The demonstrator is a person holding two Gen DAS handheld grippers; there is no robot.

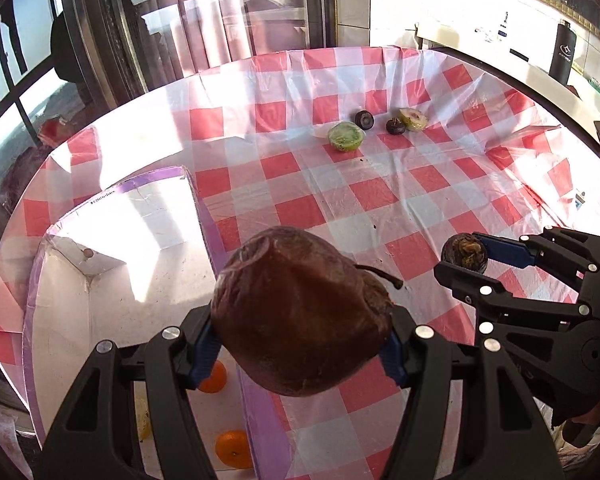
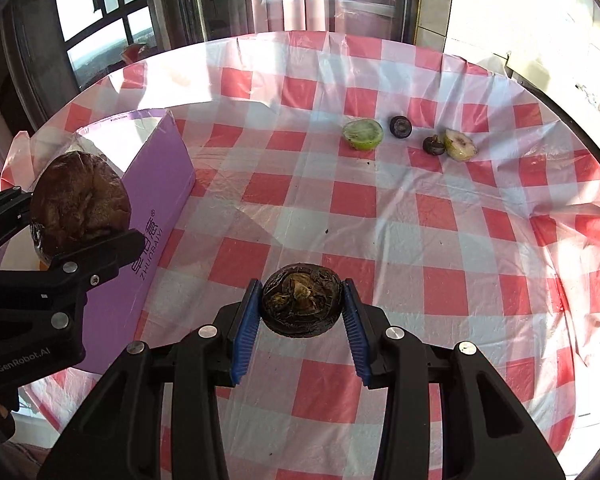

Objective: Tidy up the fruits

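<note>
My left gripper [image 1: 300, 348] is shut on a large wrinkled brown pear [image 1: 300, 312] with a stem, held above the right wall of a purple-edged cardboard box [image 1: 216, 240]. In the right wrist view that same pear [image 2: 80, 204] hangs at the left over the purple box [image 2: 156, 184]. My right gripper [image 2: 302, 308] is shut on a small dark round fruit [image 2: 302, 304], lifted over the checked tablecloth; it also shows in the left wrist view as the dark fruit [image 1: 464, 254]. Two oranges [image 1: 214, 378] [image 1: 234, 448] lie inside the box.
At the far side of the red-and-white checked cloth [image 2: 420, 240] lie two green cut fruit halves [image 2: 362, 134] [image 2: 460, 145] and two small dark fruits [image 2: 400, 126] [image 2: 434, 145]. A yellow fruit [image 1: 144, 420] sits in the box. Windows and curtains stand behind the round table.
</note>
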